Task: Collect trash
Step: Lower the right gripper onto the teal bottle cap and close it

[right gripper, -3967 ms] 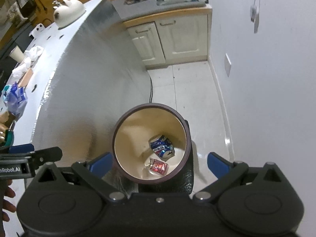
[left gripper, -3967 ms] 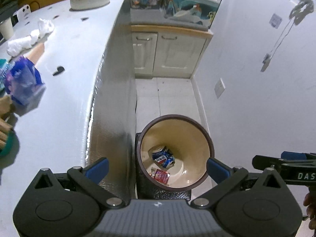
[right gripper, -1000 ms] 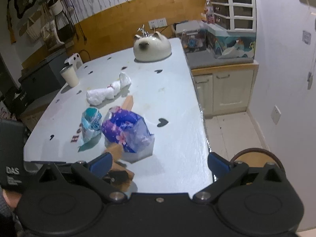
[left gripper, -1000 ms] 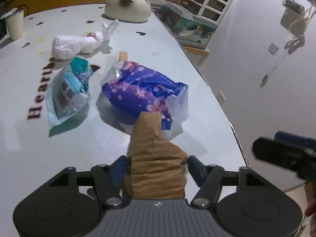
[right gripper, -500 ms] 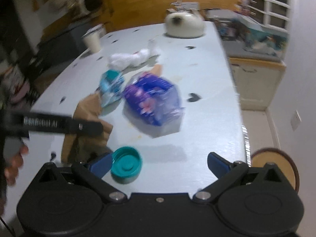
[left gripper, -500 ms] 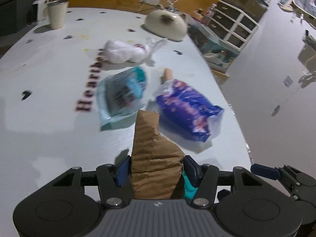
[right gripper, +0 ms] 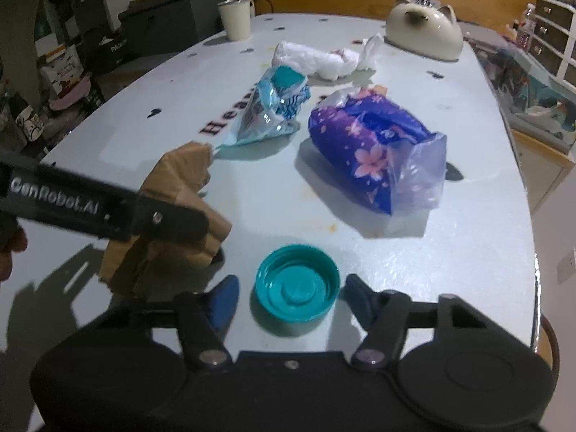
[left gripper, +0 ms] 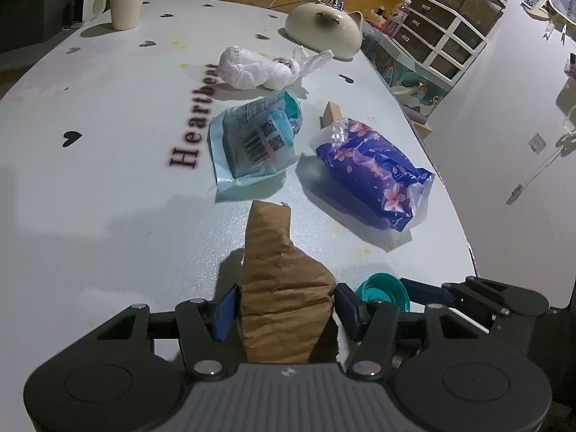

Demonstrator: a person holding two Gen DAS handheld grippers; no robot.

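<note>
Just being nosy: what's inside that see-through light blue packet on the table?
Through the light blue packet a white barcode label and a teal round piece near its top show. Crinkled plastic hides the rest, so I can't name the contents.

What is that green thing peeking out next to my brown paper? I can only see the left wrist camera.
Observer: It's a teal bottle cap, lying open side up on the table.
Operator: Is the other gripper grabbing it?
Observer: Not yet. The right gripper has its jaws open, one on each side of the cap.
Operator: Where's the bin?
Observer: A dark curved rim, likely the bin, shows just past the table's right edge, lower than the tabletop.
</note>
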